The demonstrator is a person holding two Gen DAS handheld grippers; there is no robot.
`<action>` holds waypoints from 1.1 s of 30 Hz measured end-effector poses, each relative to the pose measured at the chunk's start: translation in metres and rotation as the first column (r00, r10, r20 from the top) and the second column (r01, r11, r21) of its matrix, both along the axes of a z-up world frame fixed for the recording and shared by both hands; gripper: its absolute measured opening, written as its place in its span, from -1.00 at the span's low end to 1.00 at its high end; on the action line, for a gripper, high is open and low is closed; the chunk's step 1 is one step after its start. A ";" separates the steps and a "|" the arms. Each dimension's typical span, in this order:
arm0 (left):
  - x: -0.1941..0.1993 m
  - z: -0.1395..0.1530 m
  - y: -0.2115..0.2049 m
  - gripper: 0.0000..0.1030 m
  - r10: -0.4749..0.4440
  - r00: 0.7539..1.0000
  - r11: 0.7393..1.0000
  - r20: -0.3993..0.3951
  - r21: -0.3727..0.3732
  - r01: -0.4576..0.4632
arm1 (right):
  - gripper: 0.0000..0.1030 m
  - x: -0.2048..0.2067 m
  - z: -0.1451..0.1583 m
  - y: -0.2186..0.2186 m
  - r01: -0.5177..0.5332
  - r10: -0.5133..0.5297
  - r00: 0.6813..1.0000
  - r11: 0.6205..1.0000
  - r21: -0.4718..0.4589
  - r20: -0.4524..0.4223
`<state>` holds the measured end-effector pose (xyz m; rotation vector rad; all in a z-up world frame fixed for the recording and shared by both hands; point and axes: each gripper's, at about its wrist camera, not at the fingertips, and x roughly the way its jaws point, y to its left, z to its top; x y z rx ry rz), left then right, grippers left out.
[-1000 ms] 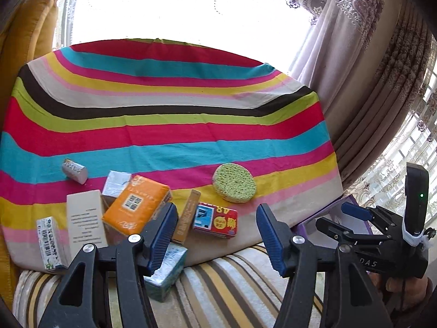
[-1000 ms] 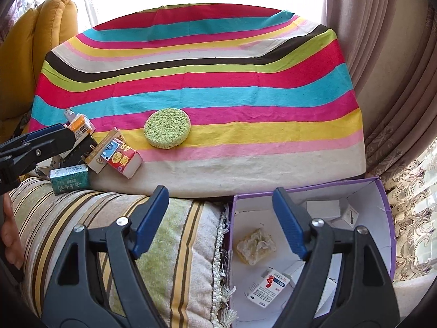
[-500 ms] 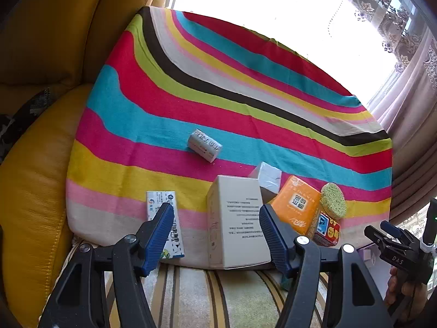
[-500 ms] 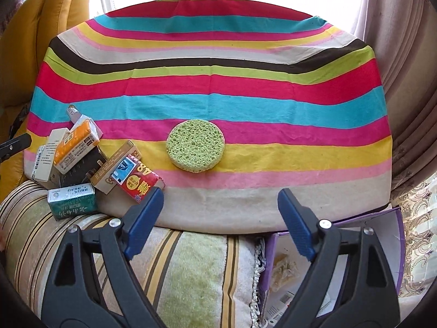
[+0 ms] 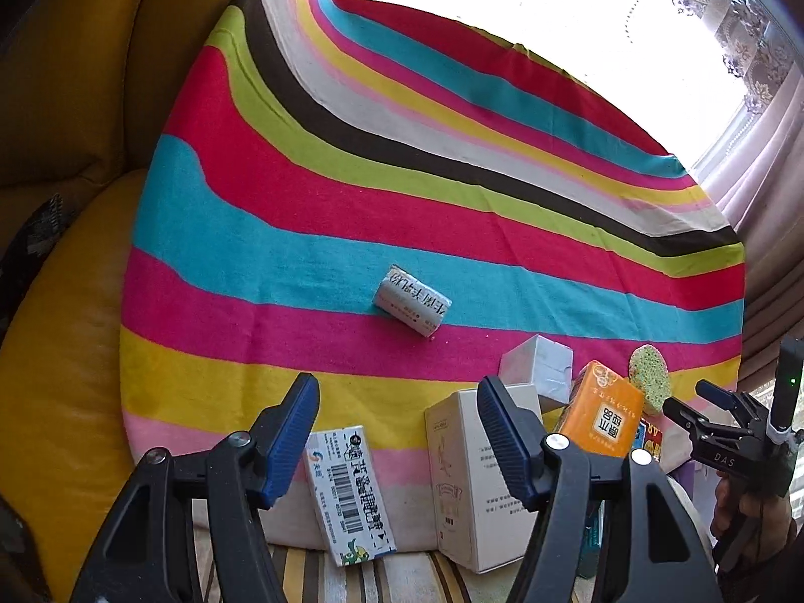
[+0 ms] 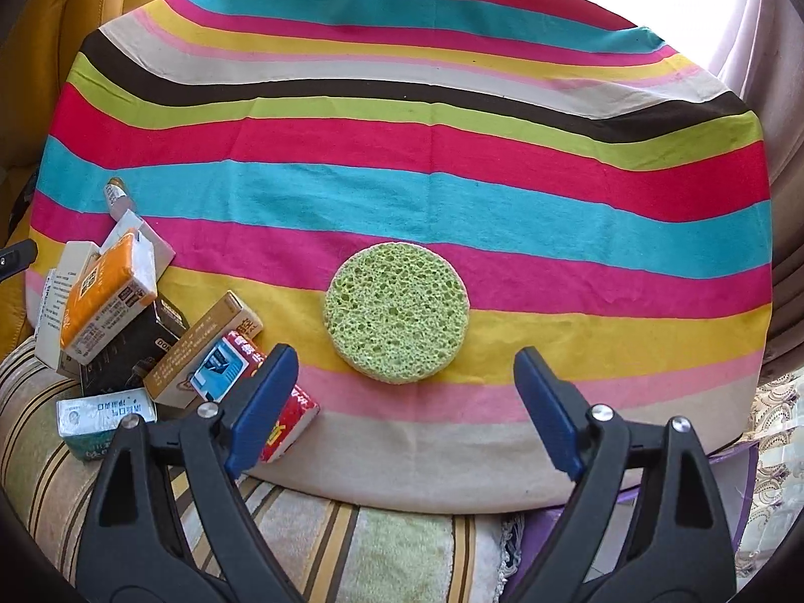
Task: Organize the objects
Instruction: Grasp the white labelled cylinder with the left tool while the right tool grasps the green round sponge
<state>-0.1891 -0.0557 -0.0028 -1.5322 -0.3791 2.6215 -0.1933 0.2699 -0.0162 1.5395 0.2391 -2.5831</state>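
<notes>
My left gripper is open and empty above the striped cloth's near edge, between a barcode box and a tall white box. A small silver roll lies ahead of it. An orange box and a white cube box sit to the right. My right gripper is open and empty just short of a round green sponge. A red and blue box lies by its left finger.
A pile of boxes crowds the cloth's left near corner, with a teal box on the striped cushion. A purple box edge shows at lower right. A yellow sofa lies left, curtains right.
My left gripper has swung left and closer to the barcode box and the white box. My right gripper has moved forward from over the purple box toward the green sponge.
</notes>
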 end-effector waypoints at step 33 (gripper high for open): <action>-0.055 -0.014 0.036 -0.03 -0.232 0.973 0.969 -0.009 -0.086 0.231 | 0.62 -0.035 -0.029 -0.010 0.016 -0.017 0.999 0.999 0.034 0.049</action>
